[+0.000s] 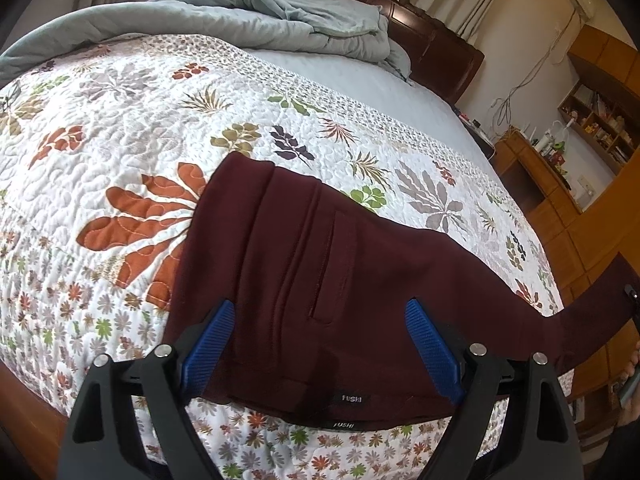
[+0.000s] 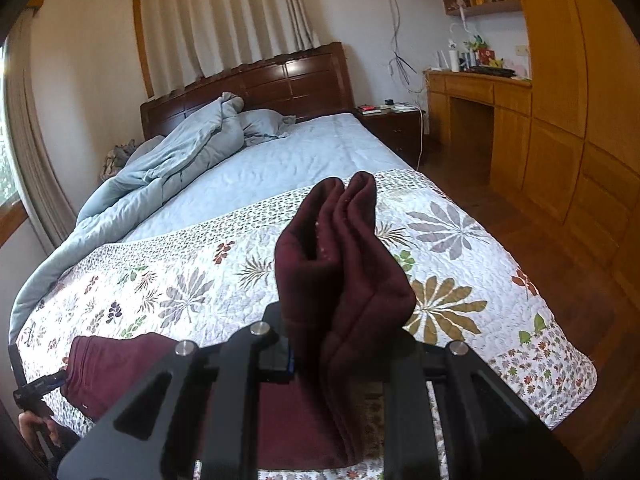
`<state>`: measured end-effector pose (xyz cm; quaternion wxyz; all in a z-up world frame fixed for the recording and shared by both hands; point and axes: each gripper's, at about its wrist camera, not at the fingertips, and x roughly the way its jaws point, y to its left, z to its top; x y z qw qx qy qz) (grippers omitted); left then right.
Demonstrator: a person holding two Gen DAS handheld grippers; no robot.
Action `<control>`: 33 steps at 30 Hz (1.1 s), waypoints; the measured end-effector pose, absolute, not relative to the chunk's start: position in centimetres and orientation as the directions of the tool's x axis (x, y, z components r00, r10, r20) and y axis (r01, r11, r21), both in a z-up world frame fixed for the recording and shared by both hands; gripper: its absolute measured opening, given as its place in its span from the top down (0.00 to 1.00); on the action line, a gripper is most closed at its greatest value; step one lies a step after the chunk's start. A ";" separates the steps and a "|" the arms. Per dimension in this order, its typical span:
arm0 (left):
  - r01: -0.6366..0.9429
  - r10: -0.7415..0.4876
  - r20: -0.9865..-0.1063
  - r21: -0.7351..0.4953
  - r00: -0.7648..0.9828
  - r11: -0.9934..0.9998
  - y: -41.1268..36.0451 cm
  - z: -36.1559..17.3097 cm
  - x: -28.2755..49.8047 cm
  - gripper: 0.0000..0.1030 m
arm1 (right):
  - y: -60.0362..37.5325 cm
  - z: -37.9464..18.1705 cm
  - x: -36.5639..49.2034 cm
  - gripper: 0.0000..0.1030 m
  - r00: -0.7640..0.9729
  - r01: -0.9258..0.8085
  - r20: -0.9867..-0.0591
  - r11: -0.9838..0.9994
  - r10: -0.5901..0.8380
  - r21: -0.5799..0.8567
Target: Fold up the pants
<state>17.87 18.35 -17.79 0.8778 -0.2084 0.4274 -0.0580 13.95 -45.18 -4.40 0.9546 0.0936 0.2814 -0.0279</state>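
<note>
Dark maroon pants [image 1: 312, 280] lie on the floral quilt [image 1: 120, 152] near the bed's front edge, waistband end toward me, with a pocket slit and a small black label. My left gripper [image 1: 320, 344] is open just above the waistband, one blue finger [image 1: 208, 348] on each side, not touching the cloth that I can tell. The pant legs stretch off to the right. My right gripper [image 2: 340, 356] is shut on the bunched leg ends [image 2: 340, 260], held up above the quilt [image 2: 200, 280]. The waistband end shows at lower left in the right wrist view [image 2: 116, 364].
A crumpled grey-blue duvet [image 2: 168, 164] lies along the far left of the bed by the dark wooden headboard [image 2: 260, 84]. A nightstand [image 2: 396, 124], wooden desk [image 2: 476, 92] and wardrobe [image 2: 580, 120] stand to the right across the wood floor.
</note>
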 end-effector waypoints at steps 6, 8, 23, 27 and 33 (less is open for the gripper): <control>-0.076 -0.293 -0.715 -0.435 0.634 0.897 19.1 -18.3 17.1 0.15 | -42.6 -4.1 14.6 0.84 0.837 0.075 -0.547 0.989 0.008 0.129; -0.070 -0.301 -0.706 -0.444 0.642 0.893 19.3 -18.3 16.9 0.15 | -41.9 -4.0 14.8 0.84 0.836 0.067 -0.548 0.991 0.010 0.120; 0.019 -0.363 -0.672 -0.462 0.645 0.887 18.7 -18.3 16.2 0.15 | -36.7 -4.2 15.9 0.84 0.831 0.007 -0.556 0.999 0.023 0.052; 0.027 -0.373 -0.667 -0.468 0.645 0.883 18.7 -18.3 16.1 0.15 | -35.9 -4.4 16.0 0.84 0.830 -0.007 -0.557 0.999 0.028 0.039; 0.030 -0.381 -0.664 -0.476 0.643 0.879 18.6 -18.3 16.1 0.15 | -34.7 -4.7 16.1 0.84 0.824 -0.035 -0.565 0.999 0.044 0.027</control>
